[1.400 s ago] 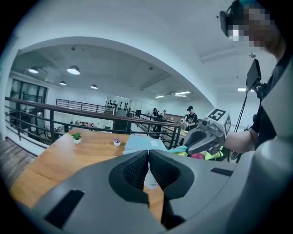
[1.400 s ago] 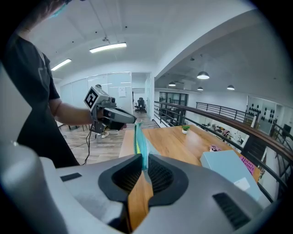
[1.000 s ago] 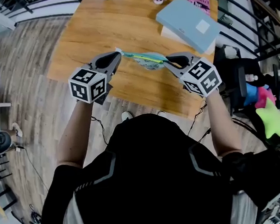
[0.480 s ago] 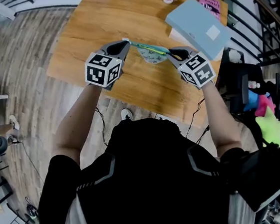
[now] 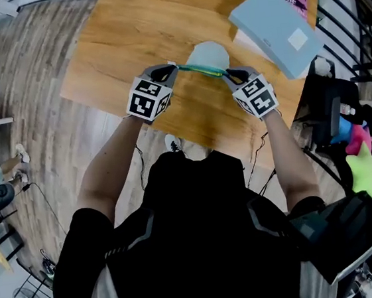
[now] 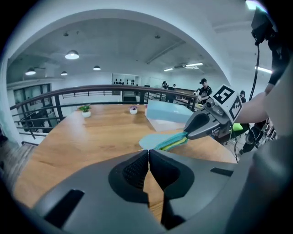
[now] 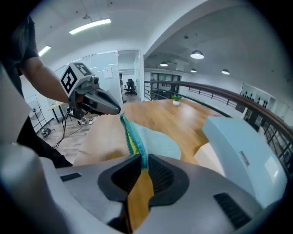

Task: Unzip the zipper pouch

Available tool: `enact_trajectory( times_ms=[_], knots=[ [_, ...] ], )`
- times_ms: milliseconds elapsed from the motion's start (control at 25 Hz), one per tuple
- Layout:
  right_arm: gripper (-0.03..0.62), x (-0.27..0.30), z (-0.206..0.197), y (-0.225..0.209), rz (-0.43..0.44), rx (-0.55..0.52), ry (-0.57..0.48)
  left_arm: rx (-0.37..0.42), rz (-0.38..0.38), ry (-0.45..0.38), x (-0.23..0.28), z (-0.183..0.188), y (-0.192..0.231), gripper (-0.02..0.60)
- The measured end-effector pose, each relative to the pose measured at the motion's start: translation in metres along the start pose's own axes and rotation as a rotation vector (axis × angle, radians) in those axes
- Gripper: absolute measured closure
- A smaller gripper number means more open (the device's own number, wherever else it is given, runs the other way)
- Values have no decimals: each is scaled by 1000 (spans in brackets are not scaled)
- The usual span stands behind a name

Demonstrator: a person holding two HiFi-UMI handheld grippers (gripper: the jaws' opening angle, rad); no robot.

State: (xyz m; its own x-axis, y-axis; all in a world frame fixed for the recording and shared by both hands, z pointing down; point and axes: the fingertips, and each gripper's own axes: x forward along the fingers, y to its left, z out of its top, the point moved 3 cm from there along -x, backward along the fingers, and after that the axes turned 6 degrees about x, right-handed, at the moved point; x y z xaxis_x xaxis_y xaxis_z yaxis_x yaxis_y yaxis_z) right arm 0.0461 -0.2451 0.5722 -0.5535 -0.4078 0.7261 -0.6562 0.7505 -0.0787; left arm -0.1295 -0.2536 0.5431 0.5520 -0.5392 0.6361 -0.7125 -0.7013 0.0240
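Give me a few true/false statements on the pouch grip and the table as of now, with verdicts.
1. The zipper pouch spans between the left hand-held gripper and the right hand-held gripper. True.
2. The left hand-held gripper's jaws stand wide apart. False: they are together, pinching the pouch's end.
3. The right hand-held gripper is empty. False: the pouch's zipper edge runs between its jaws, which are opening slightly.
4. A light blue box lies on the wooden table. True.
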Motion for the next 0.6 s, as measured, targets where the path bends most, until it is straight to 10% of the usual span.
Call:
enact_trajectory(
  times_ms=[600],
  knots=[
    [531,49,-91,34,160,211,165,-19,-53,249,38,-120,-39,548]
  ],
)
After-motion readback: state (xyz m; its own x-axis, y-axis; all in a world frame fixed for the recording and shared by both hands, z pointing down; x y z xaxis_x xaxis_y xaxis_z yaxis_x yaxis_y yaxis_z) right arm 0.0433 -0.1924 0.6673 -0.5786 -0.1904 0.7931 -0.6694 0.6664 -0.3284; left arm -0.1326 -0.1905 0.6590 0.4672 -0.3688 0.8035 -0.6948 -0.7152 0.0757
